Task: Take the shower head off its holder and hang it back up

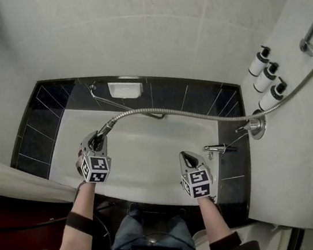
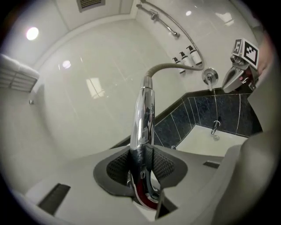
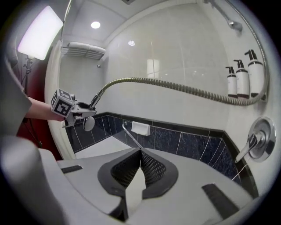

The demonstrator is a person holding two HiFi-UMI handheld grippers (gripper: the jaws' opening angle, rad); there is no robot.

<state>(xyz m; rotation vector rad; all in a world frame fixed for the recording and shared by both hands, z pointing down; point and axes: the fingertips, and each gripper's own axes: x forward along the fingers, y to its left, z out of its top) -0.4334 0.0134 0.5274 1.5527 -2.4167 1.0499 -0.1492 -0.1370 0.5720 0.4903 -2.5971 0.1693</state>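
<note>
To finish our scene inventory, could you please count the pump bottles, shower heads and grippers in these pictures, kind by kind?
Pump bottles: 3
Shower head: 1
Grippers: 2, the left gripper and the right gripper
Total: 6

A white bathtub [image 1: 139, 160] sits inside a surround of dark tiles [image 1: 44, 116], with white tiled walls above. A white soap dish [image 1: 124, 89] rests on the back ledge, above a slanted chrome grab bar [image 1: 103, 99]. 3 white pump bottles [image 1: 266, 78] hang side by side on the right wall, above the round mixer valve [image 1: 256, 126] and tub spout [image 1: 218, 148]. A pale shower curtain [image 1: 8, 178] drapes along the tub's near edge. Folded towels lie on a high shelf [image 3: 83, 49].
</note>
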